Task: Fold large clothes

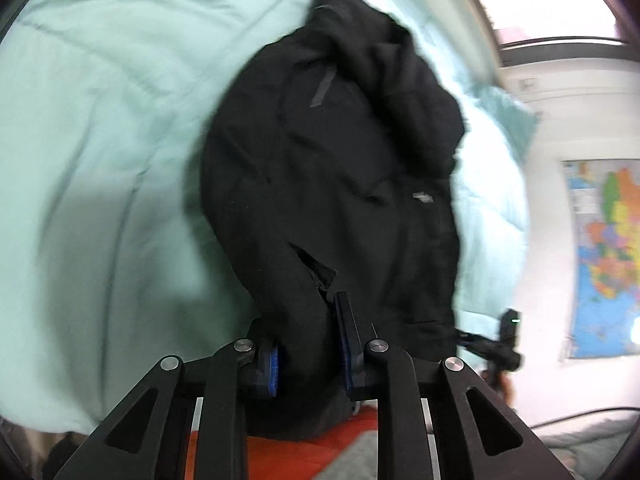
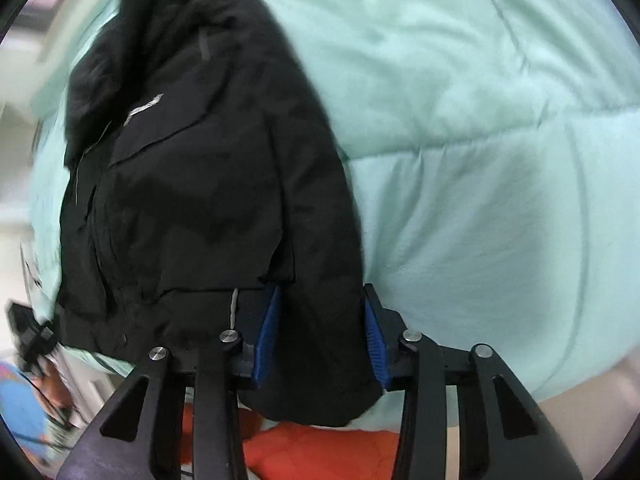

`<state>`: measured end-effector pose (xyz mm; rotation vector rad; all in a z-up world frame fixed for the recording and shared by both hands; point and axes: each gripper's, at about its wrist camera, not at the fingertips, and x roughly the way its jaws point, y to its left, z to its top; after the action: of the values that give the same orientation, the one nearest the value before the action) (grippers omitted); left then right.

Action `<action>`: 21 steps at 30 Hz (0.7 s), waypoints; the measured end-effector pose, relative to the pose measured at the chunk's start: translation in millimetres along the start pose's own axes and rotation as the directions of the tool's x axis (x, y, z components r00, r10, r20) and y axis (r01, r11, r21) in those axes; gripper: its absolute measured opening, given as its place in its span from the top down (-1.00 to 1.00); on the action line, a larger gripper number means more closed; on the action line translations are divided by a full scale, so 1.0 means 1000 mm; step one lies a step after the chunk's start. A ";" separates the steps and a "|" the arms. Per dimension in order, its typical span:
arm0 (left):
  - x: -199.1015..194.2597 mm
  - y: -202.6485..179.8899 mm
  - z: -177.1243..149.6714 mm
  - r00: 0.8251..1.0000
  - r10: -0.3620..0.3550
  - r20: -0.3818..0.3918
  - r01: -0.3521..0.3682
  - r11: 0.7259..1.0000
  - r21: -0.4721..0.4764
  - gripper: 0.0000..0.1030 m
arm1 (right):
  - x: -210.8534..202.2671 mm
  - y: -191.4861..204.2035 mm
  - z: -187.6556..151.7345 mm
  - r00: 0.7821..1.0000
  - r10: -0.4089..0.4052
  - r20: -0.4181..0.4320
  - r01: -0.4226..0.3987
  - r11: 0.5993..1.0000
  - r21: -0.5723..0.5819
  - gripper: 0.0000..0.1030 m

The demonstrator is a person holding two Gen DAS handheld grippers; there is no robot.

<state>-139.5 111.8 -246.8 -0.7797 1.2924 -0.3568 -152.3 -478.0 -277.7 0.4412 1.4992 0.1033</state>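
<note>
A black padded jacket (image 1: 328,184) lies lengthwise on a mint-green duvet (image 1: 100,140), hood end far from me and hem near. In the left wrist view my left gripper (image 1: 310,346) is shut on a bunch of the near hem, with fabric squeezed between its blue pads (image 1: 273,364). In the right wrist view the jacket (image 2: 192,184) fills the left half. My right gripper (image 2: 322,338) has the jacket's thick right edge between its blue pads (image 2: 267,332), and the cloth touches both of them. Both views are motion-blurred.
The duvet (image 2: 480,140) spreads wide to the right of the jacket. An orange blanket (image 2: 320,448) lies below the bed's near edge. A coloured wall map (image 1: 604,260) and a bright window (image 1: 540,0) are off to the right in the left wrist view.
</note>
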 end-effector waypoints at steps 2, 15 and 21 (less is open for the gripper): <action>0.001 0.000 0.001 0.998 -0.059 -0.020 0.059 0.998 -0.003 0.58 | -0.003 -0.001 0.001 1.000 0.023 -0.007 -0.023 0.999 -0.023 0.16; 0.031 0.028 0.001 0.998 -0.046 -0.049 0.040 0.991 -0.125 0.27 | -0.002 -0.004 0.023 0.999 -0.001 0.041 0.001 1.000 -0.001 0.13; 0.030 0.003 0.012 0.999 -0.043 -0.003 0.042 0.998 -0.055 0.58 | 0.016 -0.008 0.048 0.999 0.041 0.033 -0.041 0.999 0.004 0.13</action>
<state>-120.8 98.6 -269.4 -0.8545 1.2952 -0.3583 -106.0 -490.7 -294.8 0.4760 1.4582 0.1242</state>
